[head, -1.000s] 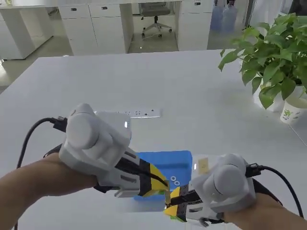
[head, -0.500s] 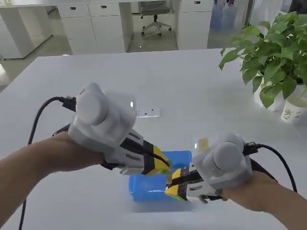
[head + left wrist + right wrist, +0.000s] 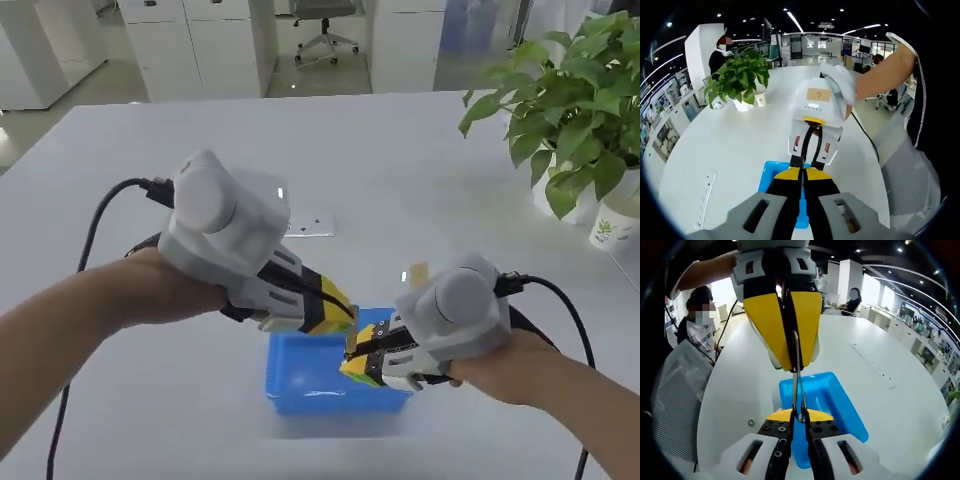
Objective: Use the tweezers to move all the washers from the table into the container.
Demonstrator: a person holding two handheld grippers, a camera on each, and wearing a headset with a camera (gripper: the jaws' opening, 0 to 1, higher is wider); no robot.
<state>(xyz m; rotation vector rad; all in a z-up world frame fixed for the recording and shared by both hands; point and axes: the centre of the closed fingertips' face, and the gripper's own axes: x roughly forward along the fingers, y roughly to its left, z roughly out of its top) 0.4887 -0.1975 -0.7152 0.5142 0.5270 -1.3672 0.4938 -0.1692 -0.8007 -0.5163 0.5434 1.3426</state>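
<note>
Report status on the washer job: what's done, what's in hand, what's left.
Done: unclear, since I cannot make out any washers inside the blue container.
In hand: the tweezers are gripped at both ends over the container, with the left gripper and the right gripper both shut on them. No washer is visible in them.
Left: at least one washer lies on the table beside the container.

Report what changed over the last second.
The left hand-held gripper and the right hand-held gripper moved away from the person, farther over the blue tray, hiding the two washers seen in it earlier. Their tips stay together on the tweezers; the tray stayed put.
</note>
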